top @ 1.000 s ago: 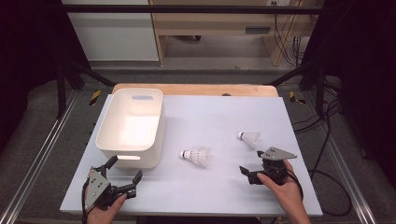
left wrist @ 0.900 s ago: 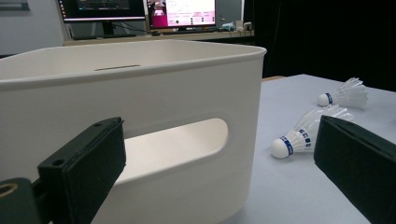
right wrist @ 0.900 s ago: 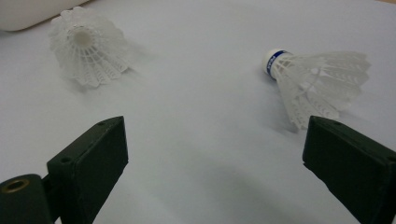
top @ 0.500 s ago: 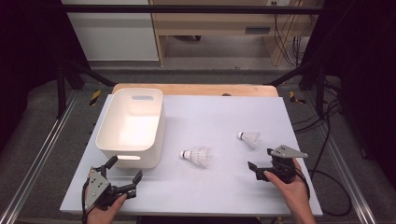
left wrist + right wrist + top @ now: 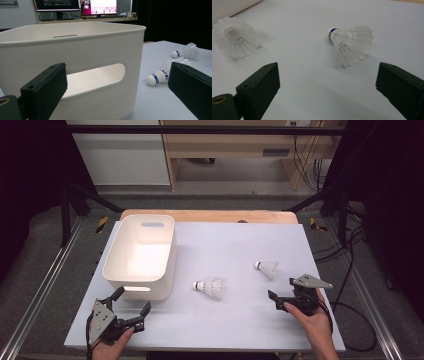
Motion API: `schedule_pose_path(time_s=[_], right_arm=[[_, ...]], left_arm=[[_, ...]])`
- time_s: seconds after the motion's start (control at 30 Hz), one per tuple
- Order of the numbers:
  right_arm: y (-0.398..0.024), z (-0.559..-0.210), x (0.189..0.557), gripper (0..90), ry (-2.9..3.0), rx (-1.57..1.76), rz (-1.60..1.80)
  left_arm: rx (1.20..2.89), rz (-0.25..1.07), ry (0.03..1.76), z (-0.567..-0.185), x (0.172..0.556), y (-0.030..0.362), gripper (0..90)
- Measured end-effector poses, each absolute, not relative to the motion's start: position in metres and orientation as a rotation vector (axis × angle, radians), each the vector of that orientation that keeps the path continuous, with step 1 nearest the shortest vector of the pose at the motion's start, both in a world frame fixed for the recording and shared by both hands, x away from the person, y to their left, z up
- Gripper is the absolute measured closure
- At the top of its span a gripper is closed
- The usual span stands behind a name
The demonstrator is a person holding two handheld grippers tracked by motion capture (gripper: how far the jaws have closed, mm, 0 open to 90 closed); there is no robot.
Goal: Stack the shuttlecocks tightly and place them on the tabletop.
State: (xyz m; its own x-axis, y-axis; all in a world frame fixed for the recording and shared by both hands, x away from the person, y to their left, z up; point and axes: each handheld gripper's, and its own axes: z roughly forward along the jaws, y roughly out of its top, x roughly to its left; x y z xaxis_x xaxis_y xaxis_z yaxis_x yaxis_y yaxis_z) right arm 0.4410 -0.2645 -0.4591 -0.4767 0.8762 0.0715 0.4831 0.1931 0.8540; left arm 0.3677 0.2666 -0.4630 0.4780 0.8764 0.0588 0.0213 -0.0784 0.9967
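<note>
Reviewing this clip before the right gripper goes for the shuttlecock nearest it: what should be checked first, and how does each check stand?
1. Right gripper open, jaws wide apart: ok.
2. Near shuttlecock lies between the jaw lines, ahead of them, not yet touched: ok.
3. Both shuttlecocks lie on their sides on the table, apart from each other; second shuttlecock: ok.
4. White bin upright, nothing seen inside: ok.
5. Left gripper open, low at the bin's near wall, away from the right gripper's path: ok.
6. Cork end points away from the right gripper, so the jaws would meet the skirt; firmness of such a grip: cannot tell.
</note>
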Motion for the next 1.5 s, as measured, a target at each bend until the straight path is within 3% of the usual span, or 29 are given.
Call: schedule_pose_path(time_s=[0.53, 0.63, 0.67, 1.07, 1.5], right_arm=[[-0.257, -0.460, 0.474, 14.1, 2.112, 1.268, 1.172], [-0.259, -0.464, 0.484, 21.7, 2.127, 1.290, 1.178], [-0.258, -0.467, 0.487, 28.3, 2.124, 1.301, 1.178], [-0.244, -0.474, 0.507, 46.5, 2.152, 1.284, 1.118], [-0.240, -0.484, 0.516, 72.0, 2.146, 1.293, 1.081]], left_arm=[[1.481, 0.872, 0.836, -0.463, 0.367, 0.270, 2.5], [1.484, 0.870, 0.837, -0.464, 0.368, 0.269, 2.4], [1.485, 0.871, 0.837, -0.464, 0.368, 0.268, 2.5], [1.482, 0.873, 0.834, -0.463, 0.367, 0.270, 2.6], [1.491, 0.873, 0.830, -0.464, 0.367, 0.268, 2.8]])
